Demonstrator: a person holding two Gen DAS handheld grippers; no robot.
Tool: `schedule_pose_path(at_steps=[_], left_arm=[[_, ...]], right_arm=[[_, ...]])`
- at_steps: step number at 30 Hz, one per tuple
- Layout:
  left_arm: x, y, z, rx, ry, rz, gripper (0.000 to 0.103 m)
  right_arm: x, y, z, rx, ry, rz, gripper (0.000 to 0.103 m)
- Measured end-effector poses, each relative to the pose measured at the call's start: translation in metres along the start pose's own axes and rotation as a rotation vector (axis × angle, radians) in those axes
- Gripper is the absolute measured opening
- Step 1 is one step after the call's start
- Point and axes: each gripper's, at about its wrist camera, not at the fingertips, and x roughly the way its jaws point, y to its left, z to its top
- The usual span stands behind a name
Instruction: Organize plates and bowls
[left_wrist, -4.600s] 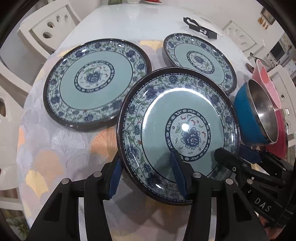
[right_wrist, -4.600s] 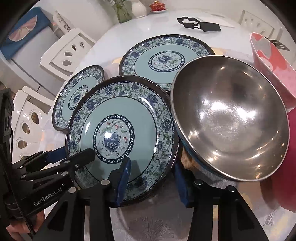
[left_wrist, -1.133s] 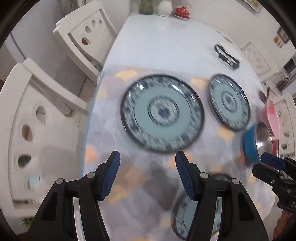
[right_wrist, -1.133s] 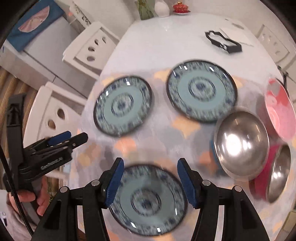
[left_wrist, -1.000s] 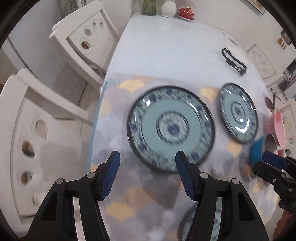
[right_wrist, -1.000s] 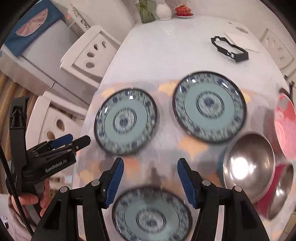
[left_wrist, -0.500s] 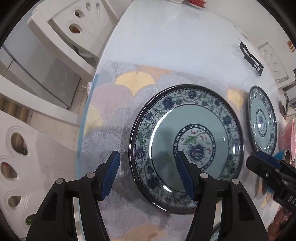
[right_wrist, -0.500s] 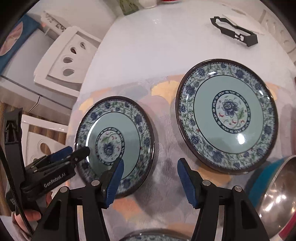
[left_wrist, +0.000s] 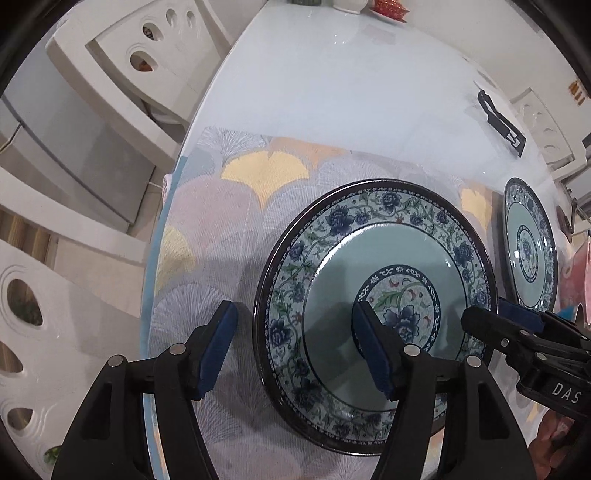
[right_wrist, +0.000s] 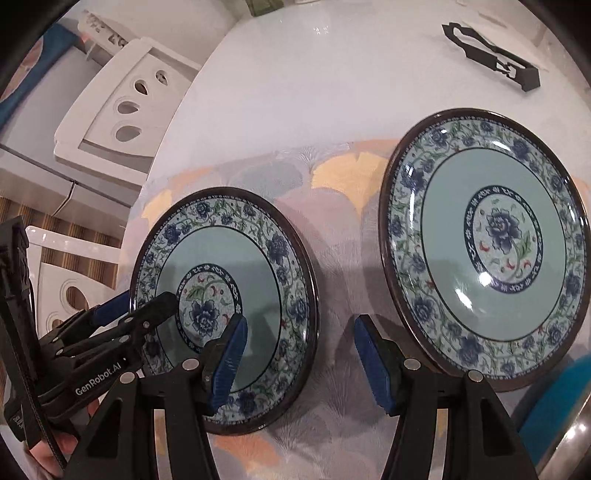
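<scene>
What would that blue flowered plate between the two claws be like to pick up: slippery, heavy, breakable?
The round blue-and-green flowered plate looks glazed, with bright glare on it, so it is probably slippery. It seems rigid and ceramic-like, so likely weighty and breakable if dropped. It lies flat on the patterned cloth, so the left claw, jaws opening, straddling its rim, has little edge to catch.

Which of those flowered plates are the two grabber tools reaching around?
The plate nearest the table's edge, beside the white chairs. Both grippers straddle its rim, the left gripper still opening. The other plate, nearer the black stand, has no gripper around it.
</scene>
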Motion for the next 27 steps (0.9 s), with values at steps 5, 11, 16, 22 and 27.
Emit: schedule_pose_path(at_steps=[5, 11, 16, 22, 27], left_arm=[[0.004, -0.008, 0.004, 0.018, -0.016, -0.008, 0.064], [0.008, -0.014, 0.004, 0.034, -0.053, -0.015, 0.072], [0.011, -0.013, -0.003, 0.032, -0.154, 0.031, 0.098], [0.014, -0.008, -0.022, -0.001, -0.374, 0.034, 0.103], [0.014, -0.007, -0.018, -0.004, -0.371, 0.027, 0.103]], right_arm=[[0.006, 0.006, 0.003, -0.021, -0.015, -0.01, 0.06], [0.013, 0.016, 0.001, -0.099, -0.044, -0.06, 0.061], [0.015, 0.02, -0.005, -0.19, -0.119, -0.094, 0.06], [0.017, 0.022, -0.008, -0.233, -0.126, -0.107, 0.064], [0.018, 0.022, -0.007, -0.236, -0.119, -0.109, 0.064]])
